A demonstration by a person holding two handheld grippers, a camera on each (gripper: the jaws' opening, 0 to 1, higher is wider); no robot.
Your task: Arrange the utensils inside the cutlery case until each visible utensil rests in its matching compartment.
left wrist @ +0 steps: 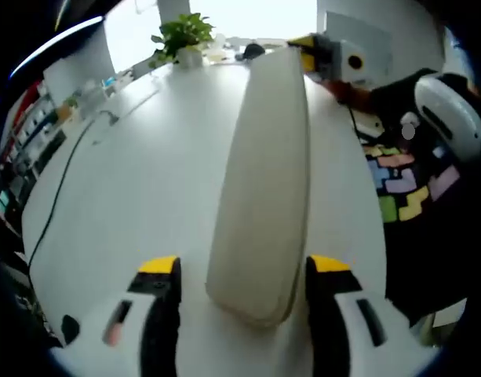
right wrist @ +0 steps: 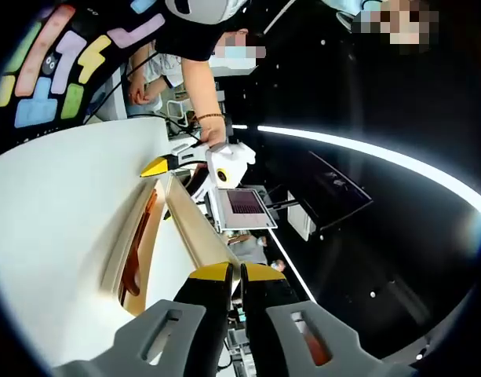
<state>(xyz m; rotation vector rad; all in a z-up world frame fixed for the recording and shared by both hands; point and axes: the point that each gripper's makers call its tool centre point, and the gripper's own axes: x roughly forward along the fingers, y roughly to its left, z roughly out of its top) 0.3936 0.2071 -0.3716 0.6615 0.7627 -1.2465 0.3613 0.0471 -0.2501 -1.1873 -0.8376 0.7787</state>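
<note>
A long cream cutlery case [left wrist: 264, 181] lies on the white table [left wrist: 130, 181], running away from me. My left gripper [left wrist: 244, 271] is open, its two jaws standing either side of the case's near end. At the far end sits my right gripper [left wrist: 307, 47]. In the right gripper view the case's lid [right wrist: 193, 224] is lifted, and my right gripper [right wrist: 236, 275] is shut on its edge. Brown wooden utensils [right wrist: 134, 255] lie inside the tray below. The left gripper [right wrist: 165, 165] shows at the other end, held by a hand [right wrist: 213, 133].
A potted plant [left wrist: 184, 35] stands at the table's far edge. A black cable [left wrist: 63, 181] trails along the left side. The person's patterned shirt [left wrist: 405, 181] is close on the right. A small screen [right wrist: 244, 206] stands beyond the case.
</note>
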